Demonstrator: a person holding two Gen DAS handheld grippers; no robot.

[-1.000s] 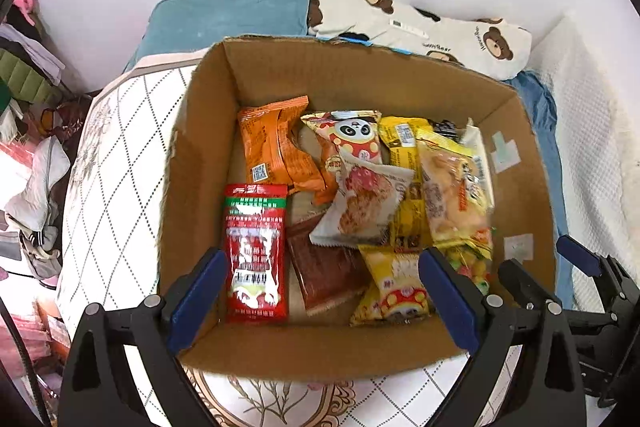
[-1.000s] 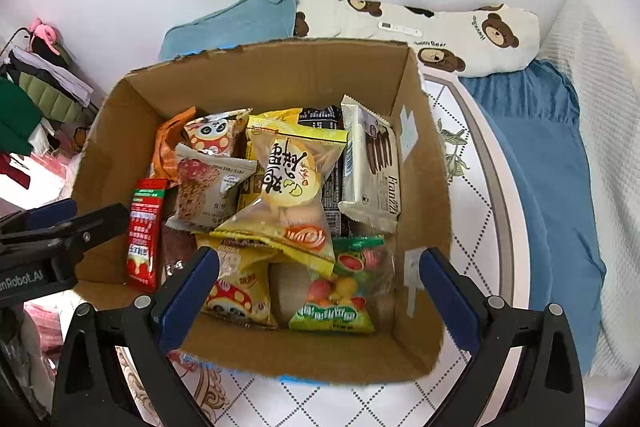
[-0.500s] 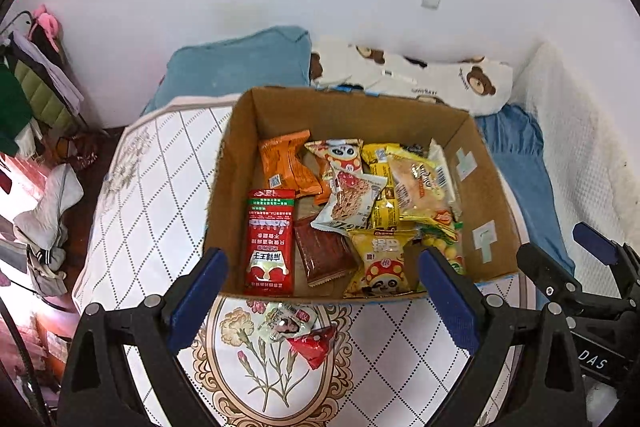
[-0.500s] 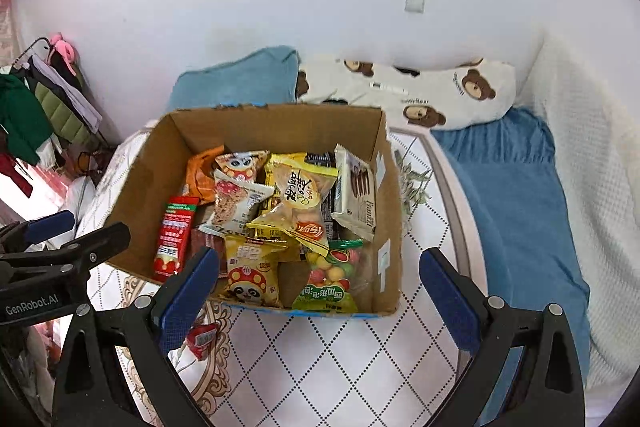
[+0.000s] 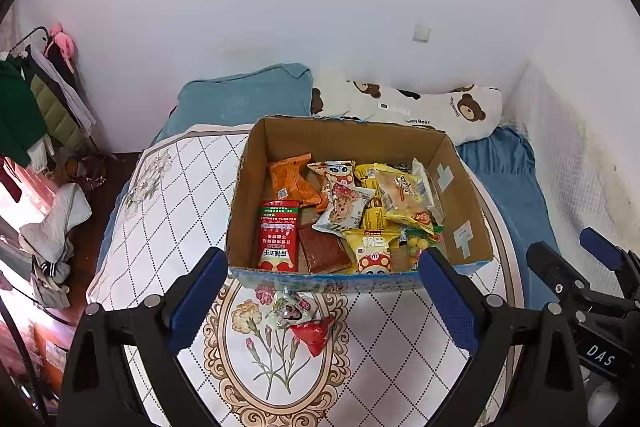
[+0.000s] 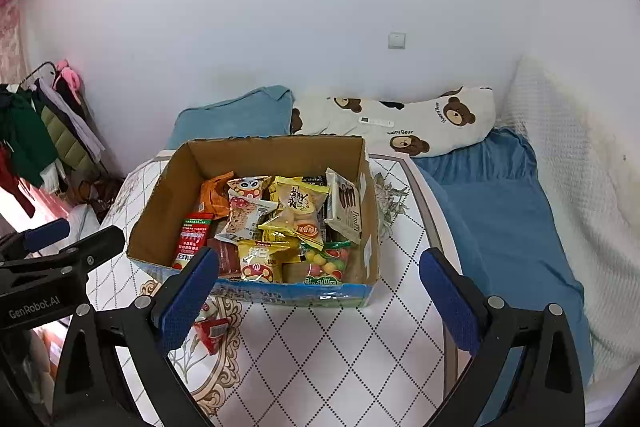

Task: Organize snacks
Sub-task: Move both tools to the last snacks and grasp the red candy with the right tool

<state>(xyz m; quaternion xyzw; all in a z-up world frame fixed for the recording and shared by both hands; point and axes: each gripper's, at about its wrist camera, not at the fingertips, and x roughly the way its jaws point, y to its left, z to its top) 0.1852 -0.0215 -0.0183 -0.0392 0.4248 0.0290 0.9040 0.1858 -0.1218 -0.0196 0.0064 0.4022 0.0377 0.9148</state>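
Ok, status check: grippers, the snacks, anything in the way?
Left gripper open, empty. Right gripper open, empty. Cardboard box full of snacks; two packets, white and red, loose on the table in front. Nothing blocking them.

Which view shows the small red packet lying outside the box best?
The left wrist view: the red packet lies in full sight on the table, between the open left tongs. In the right wrist view the red packet is partly hidden behind the right tongs' finger.
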